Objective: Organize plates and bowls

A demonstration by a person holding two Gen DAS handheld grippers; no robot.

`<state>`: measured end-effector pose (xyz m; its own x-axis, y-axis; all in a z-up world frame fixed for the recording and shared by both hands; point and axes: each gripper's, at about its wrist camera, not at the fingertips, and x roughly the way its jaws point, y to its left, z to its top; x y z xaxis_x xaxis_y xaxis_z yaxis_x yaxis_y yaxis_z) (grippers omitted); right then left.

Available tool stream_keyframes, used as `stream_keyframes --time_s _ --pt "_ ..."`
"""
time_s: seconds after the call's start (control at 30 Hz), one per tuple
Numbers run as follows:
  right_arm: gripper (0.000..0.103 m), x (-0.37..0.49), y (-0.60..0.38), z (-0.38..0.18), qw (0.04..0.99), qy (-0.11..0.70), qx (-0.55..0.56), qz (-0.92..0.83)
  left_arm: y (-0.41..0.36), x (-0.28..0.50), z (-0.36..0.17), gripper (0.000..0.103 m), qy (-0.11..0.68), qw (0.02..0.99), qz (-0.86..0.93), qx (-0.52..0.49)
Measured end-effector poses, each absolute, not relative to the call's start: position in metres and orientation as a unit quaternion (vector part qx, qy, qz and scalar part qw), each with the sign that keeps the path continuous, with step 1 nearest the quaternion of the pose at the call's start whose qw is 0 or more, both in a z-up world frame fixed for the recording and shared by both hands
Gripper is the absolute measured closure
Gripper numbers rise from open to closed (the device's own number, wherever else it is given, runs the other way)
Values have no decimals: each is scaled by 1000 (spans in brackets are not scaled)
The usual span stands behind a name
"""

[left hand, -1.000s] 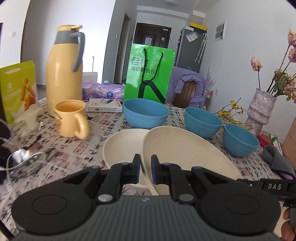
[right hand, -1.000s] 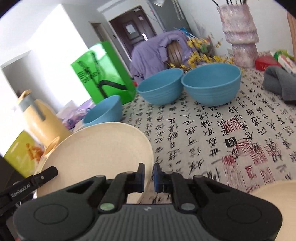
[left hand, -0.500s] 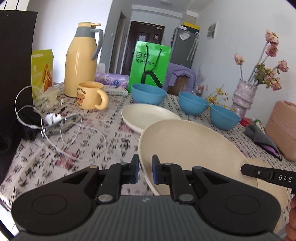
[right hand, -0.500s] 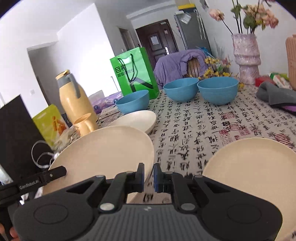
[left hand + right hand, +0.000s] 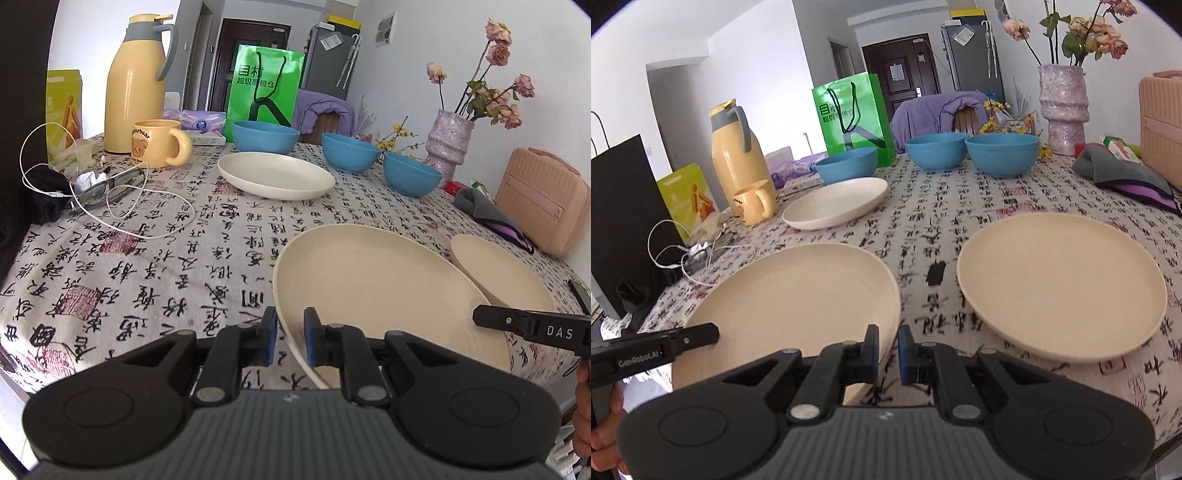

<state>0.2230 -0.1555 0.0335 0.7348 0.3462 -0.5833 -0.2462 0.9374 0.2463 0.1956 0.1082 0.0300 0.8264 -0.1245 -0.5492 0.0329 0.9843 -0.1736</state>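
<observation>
Both the left gripper [image 5: 290, 340] and right gripper [image 5: 888, 349] pinch one tilted cream plate [image 5: 373, 288] by its rim; three plates and three blue bowls [image 5: 265, 137] in all.

White walls [image 5: 746, 48] and a pale ceiling are seen, lit by daylight. A dark brown door [image 5: 245, 62] is set at the end of a short hallway, with a grey fridge [image 5: 971, 61] just beside it. A chair [image 5: 967, 118] draped in a purple garment [image 5: 321, 110] is placed at the far side of the table [image 5: 155, 258], which is covered with a cloth printed in black characters and red seals. The floor is not shown.
</observation>
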Motion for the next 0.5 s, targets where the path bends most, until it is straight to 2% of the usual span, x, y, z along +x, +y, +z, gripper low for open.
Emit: stream_keyframes --time_s 0.2,0.5 --pt "92 221 -155 25 926 330 87 164 107 196 32 89 293 953 -36 -69" --pt "92 223 -178 43 930 311 83 176 84 195 45 89 263 960 -33 -85"
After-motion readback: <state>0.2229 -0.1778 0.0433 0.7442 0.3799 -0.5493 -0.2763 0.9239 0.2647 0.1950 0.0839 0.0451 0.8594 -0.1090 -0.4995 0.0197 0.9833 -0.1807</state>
